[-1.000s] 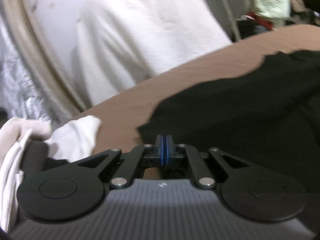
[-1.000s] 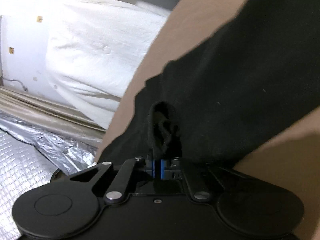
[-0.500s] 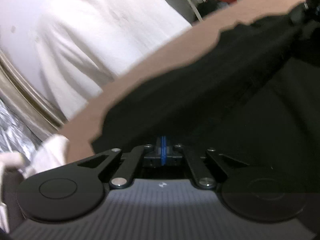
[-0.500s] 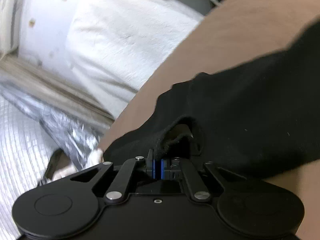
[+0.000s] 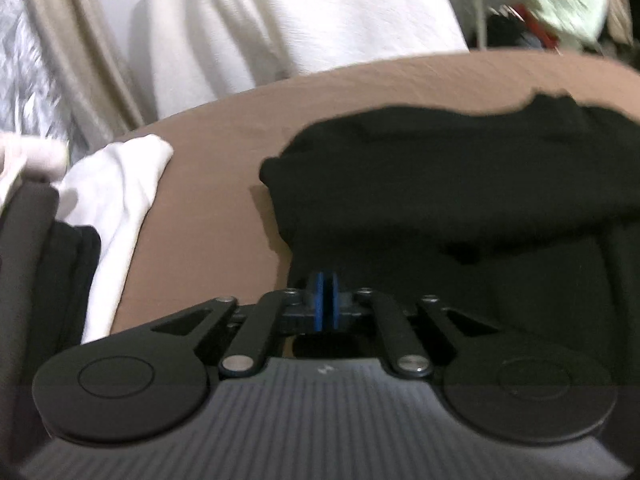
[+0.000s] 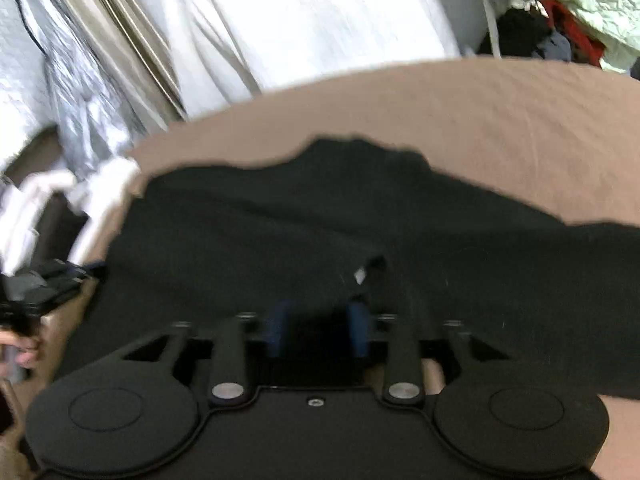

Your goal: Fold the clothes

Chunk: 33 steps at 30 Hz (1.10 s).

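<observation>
Black garment point(image 6: 304, 224) edges on brown sheet point(image 6: 500, 120)

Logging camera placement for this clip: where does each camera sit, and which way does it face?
Left wrist: sits on the left tool, looking forward along its shut blue fingers over the black garment on the brown surface; a white garment lies at left.
Right wrist: sits on the right tool, fingers apart, facing the same black garment; a person's hand shows at the left edge.
Shared: black garment, brown surface, white cloth behind.
</observation>
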{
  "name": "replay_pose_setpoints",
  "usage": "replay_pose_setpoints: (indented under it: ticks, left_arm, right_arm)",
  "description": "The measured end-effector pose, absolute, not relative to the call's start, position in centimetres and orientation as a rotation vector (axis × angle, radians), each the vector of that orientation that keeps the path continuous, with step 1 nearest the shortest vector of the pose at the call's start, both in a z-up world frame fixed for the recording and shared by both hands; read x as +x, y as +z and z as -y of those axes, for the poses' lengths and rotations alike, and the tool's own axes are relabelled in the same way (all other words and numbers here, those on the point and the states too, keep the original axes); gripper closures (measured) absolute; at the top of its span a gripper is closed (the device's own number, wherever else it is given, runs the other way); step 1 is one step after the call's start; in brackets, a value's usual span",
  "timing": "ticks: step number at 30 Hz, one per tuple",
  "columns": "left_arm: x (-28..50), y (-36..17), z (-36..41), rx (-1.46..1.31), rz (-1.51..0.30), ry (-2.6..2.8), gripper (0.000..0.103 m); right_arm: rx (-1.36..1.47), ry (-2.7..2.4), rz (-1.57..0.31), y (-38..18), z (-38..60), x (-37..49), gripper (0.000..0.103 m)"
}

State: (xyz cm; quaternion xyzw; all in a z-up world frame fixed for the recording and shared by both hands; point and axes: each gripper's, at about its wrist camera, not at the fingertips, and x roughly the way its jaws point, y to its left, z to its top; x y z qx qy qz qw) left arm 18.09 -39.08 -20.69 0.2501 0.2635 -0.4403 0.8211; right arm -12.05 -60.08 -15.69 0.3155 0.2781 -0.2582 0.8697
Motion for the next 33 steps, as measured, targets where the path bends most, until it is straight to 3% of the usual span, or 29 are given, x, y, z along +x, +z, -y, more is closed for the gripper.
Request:
replay_pose_setpoints:
  ticks: [2,9,13,18,24,25,26,28,29,33]
  left_arm:
    - [19.0,-20.4,39.9,0.496,-0.538,-0.902,0.045]
    - [22.5,-18.0,41.7,0.394,-0.533,-0.872,0.045]
    - [24.2,-16.4,44.3,0.424,-0.528,-0.940,0.045]
    - [28.4,-17.2,49.9,0.383,-0.732,-1.045,0.048]
    - [26.3,-18.5,54.9,0.643,-0.676,-1.161,0.050]
    - [25.8,-18.8,55.6,0.690,-0.664,-1.184,0.053]
    - [25.4,-19.3,56.0,0.728,-0.673,-1.204,0.060]
    - [25.2,-19.3,56.3,0.711,-0.654,-1.155,0.073]
    - [25.2,-19.3,56.4,0.698,-0.643,-1.126,0.094]
    - [24.5,-19.2,57.2,0.688,-0.595,-1.012,0.098]
  right_arm:
    - [0.706,-0.543,-0.506,-15.7,61.0,-12.5,0.043]
    - [0.743,-0.583,-0.409,-16.6,65.2,-11.6,0.043]
    - [0.484,-0.483,-0.554,-13.7,69.1,-5.4,0.043]
    - [0.261,-0.395,-0.786,-14.7,72.9,2.6,0.043]
    - [0.324,-0.325,-0.824,-17.5,75.2,3.8,0.044]
    - [0.317,-0.305,-0.825,-17.8,75.0,3.6,0.062]
    - [0.305,-0.290,-0.828,-18.1,74.7,3.6,0.099]
    - [0.318,-0.317,-0.768,-17.2,74.7,3.0,0.098]
    - [0.308,-0.342,-0.721,-16.4,74.5,2.2,0.098]
    - [0.348,-0.403,-0.615,-14.6,75.5,0.7,0.099]
